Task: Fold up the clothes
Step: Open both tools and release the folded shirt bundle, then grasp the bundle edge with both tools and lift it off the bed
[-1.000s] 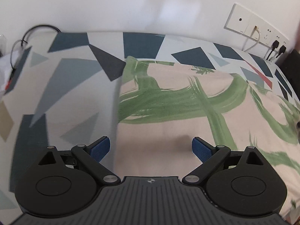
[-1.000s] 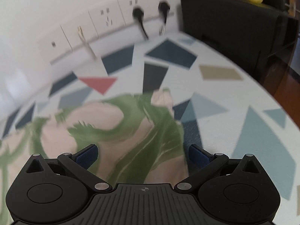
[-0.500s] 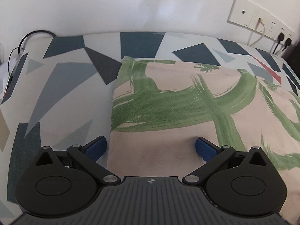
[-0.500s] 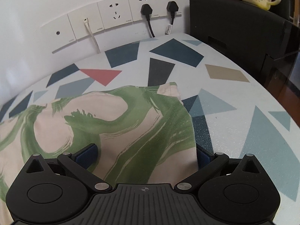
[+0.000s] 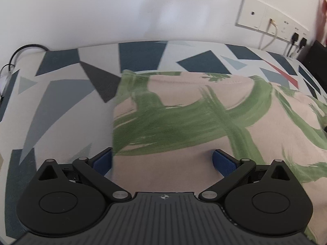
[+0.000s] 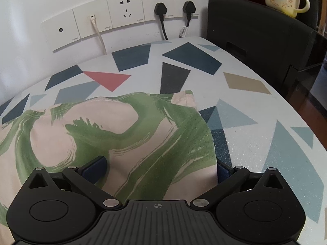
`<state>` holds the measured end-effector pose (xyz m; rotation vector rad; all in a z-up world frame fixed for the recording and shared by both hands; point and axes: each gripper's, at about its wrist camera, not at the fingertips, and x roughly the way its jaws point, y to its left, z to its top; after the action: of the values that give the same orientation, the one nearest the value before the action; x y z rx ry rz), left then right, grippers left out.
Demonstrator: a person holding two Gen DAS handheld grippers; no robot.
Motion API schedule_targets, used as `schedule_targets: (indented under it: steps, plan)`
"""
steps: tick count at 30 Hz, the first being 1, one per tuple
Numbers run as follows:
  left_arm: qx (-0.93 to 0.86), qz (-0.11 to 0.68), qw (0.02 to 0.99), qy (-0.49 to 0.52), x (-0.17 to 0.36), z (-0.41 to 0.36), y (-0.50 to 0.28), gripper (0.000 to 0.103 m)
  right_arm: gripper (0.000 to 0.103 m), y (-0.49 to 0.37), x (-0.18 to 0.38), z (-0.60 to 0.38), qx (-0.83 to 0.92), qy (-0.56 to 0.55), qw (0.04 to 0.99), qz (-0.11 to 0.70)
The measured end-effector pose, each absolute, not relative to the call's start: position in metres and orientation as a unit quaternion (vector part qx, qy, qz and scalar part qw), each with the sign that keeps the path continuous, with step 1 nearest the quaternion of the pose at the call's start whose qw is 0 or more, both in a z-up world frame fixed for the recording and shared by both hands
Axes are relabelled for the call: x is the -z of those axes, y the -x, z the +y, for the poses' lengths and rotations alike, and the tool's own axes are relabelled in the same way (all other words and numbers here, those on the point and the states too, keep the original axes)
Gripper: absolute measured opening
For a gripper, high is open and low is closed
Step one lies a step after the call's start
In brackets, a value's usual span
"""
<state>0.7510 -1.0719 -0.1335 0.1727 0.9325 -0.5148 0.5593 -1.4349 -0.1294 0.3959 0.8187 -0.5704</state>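
Wall sockets (image 6: 126, 14) bear tiny, unreadable labels.

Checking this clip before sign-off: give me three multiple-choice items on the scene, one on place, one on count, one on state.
1. Where does the garment lie?
A. on the patterned tablecloth
B. on the black chair
C. on the floor

2. How many black plugs sit in the wall sockets?
A. none
B. two
C. four

3. How do the right gripper's jaws stand?
A. clamped flat together
B. wide apart over the cloth's edge
C. out of sight

Key: 1 A, cloth spreads across the geometric print; 2 B, two plugs side by side; 3 B, blue pads sit far apart with fabric between.
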Motion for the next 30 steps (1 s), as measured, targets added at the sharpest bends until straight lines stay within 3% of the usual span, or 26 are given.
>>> schedule_targets:
  steps: [1, 3, 4, 10, 17, 19, 22, 24, 25, 28, 30]
  plan:
    - [0.253, 0.441, 0.857, -0.088, 0.132, -1.076, -0.747, 0.089, 0.102, -0.559, 0.129, -1.434, 0.267, -0.187, 0.861, 0.389]
    - [0.270, 0.435, 0.853, -0.098, 0.127, -1.083, -0.738, 0.060, 0.102, -0.560, 0.129, -1.431, 0.254, -0.184, 0.866, 0.389]
    - [0.274, 0.436, 0.851, -0.101, 0.125, -1.086, -0.734, 0.056, 0.102, -0.560, 0.129, -1.430, 0.245, -0.184, 0.869, 0.389]
    - [0.271, 0.454, 0.843, -0.094, 0.123, -1.089, -0.726, 0.056, 0.102, -0.561, 0.125, -1.425, 0.187, -0.176, 0.877, 0.406]
    - [0.285, 0.457, 0.834, -0.117, 0.127, -1.100, -0.722, 0.085, 0.102, -0.544, 0.122, -1.452, 0.236, -0.238, 0.857, 0.392]
    - [0.281, 0.452, 0.838, -0.124, 0.130, -1.104, -0.718, 0.088, 0.102, -0.543, 0.125, -1.448, 0.234, -0.216, 0.861, 0.396]
    - [0.279, 0.447, 0.843, -0.114, 0.128, -1.101, -0.713, 0.073, 0.102, -0.550, 0.127, -1.435, 0.209, -0.182, 0.868, 0.411]
    - [0.273, 0.450, 0.845, -0.099, 0.125, -1.096, -0.708, 0.045, 0.099, -0.556, 0.125, -1.426, 0.184, -0.170, 0.874, 0.417]
    - [0.270, 0.455, 0.843, -0.092, 0.123, -1.094, -0.705, 0.041, 0.094, -0.559, 0.123, -1.421, 0.170, -0.167, 0.877, 0.417]
    - [0.253, 0.481, 0.835, -0.089, 0.118, -1.090, -0.692, 0.035, 0.064, -0.568, 0.118, -1.406, 0.125, -0.149, 0.887, 0.419]
    - [0.243, 0.493, 0.832, -0.077, 0.118, -1.085, -0.684, 0.036, 0.063, -0.571, 0.116, -1.398, 0.102, -0.130, 0.890, 0.425]
